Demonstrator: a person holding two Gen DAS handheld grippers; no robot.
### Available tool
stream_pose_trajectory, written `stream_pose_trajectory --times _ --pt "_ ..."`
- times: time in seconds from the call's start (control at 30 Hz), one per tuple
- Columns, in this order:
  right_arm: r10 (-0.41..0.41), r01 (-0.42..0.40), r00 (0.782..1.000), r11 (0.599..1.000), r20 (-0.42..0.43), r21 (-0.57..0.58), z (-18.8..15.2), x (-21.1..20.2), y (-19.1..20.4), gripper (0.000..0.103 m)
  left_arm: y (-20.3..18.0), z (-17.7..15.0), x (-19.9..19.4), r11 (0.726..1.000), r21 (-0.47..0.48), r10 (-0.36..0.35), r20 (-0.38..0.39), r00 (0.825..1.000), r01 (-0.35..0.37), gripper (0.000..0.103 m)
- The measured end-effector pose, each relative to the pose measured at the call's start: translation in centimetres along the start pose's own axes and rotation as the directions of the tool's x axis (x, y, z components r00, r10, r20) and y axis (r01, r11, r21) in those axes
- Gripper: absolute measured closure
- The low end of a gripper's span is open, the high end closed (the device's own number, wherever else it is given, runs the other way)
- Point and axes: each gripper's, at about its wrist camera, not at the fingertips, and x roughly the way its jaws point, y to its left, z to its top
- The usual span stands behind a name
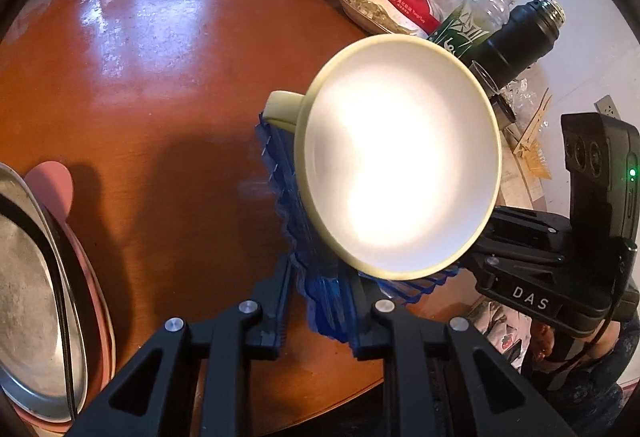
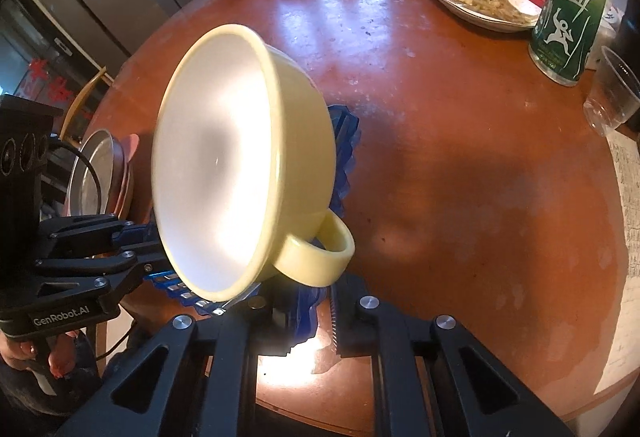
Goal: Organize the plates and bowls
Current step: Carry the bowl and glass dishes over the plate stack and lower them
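Pale yellow and glossy, the round bowl (image 1: 400,173) hangs tilted above the brown table (image 1: 160,85), white hollow turned sideways toward the left gripper (image 1: 320,309), ring-shaped foot toward the right gripper (image 2: 304,317). Each gripper's ribbed blue pads pinch the bowl's rim from opposite sides. A steel plate (image 1: 28,297) lies on pink plates at the table's left edge.

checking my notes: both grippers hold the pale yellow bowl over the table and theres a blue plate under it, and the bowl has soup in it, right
Not quite: the bowl is empty, its white inside bare in both wrist views. The rest stands: the left gripper and right gripper hold it, tilted, over the table together with the blue plate beneath it.
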Motion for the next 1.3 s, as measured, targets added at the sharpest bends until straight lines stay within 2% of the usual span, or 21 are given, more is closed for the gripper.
stream_pose_trajectory --times 0.27,0.6,0.97,1.3 --pt "0.019 -0.019 1.000 1.000 0.022 -0.021 0.7 -1.5 0.9 0.090 0.1 0.1 -2.4 1.000 -0.004 0.000 0.046 0.999 0.000 0.080" --pt "0.030 -0.025 0.997 0.997 0.066 -0.077 2.9 -3.4 3.8 0.091 1.4 -0.4 -6.8 1.000 -0.014 0.020 0.125 0.992 -0.019 0.080" --pt "0.061 -0.040 0.991 0.986 0.121 -0.163 5.3 -5.5 9.2 0.090 3.8 -1.1 -12.7 0.998 -0.039 0.055 0.217 0.975 -0.048 0.080" --pt "0.096 -0.066 0.988 0.970 0.121 -0.233 6.4 -5.0 13.9 0.090 7.0 -2.7 -16.4 0.993 -0.091 0.100 0.260 0.961 -0.078 0.080"
